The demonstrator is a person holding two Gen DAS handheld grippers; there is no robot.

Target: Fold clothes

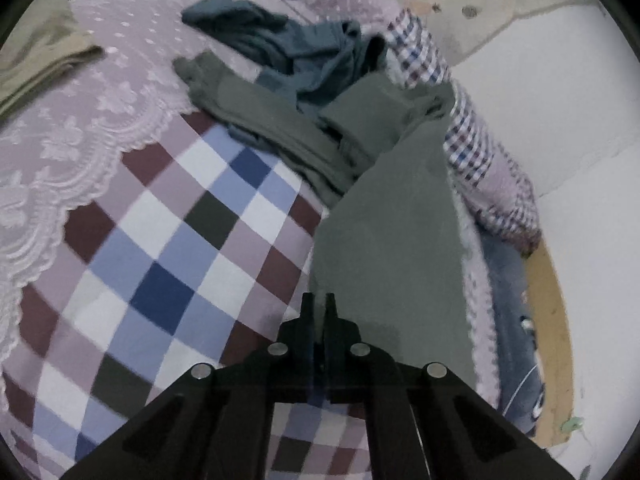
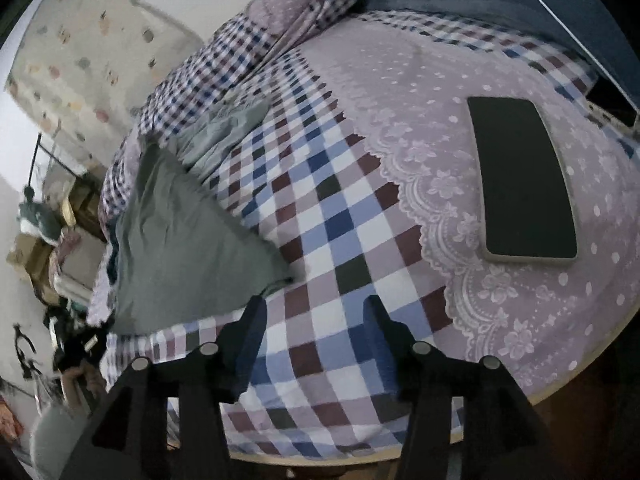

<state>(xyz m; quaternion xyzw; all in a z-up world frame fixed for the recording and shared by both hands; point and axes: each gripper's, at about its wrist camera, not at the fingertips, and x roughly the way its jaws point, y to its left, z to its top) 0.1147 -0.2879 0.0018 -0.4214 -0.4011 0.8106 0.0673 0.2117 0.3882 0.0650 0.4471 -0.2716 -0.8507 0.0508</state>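
The left gripper (image 1: 319, 300) has its two black fingers drawn in to a narrow slit, and the near edge of a grey-green garment (image 1: 384, 240) runs down into that slit; the cloth looks pinched there, though the contact itself is hard to make out. From the fingers the garment stretches away toward the far right of the bed, where it bunches into folds on top of a crumpled teal garment (image 1: 288, 48).

A third piece, an olive cloth (image 1: 36, 64), lies folded at the far left, well apart from the other two. So I count three garments on the checked bedspread (image 1: 168, 248), which has a lilac lace panel (image 1: 80, 120) across its far side. A rumpled small-checked quilt (image 1: 464, 136) is heaped along the right edge of the bed, just behind the pile.

The right gripper (image 2: 316, 304) hovers over bare checks with its fingers spread wide and nothing between them. From that side the grey-green garment (image 2: 180, 240) lies to the left, its corner just beside the left finger (image 2: 248, 320). One dark phone (image 2: 520, 180) lies flat on the lace panel to the right, well apart from the clothes.

No basket or box for clothes shows in either view.
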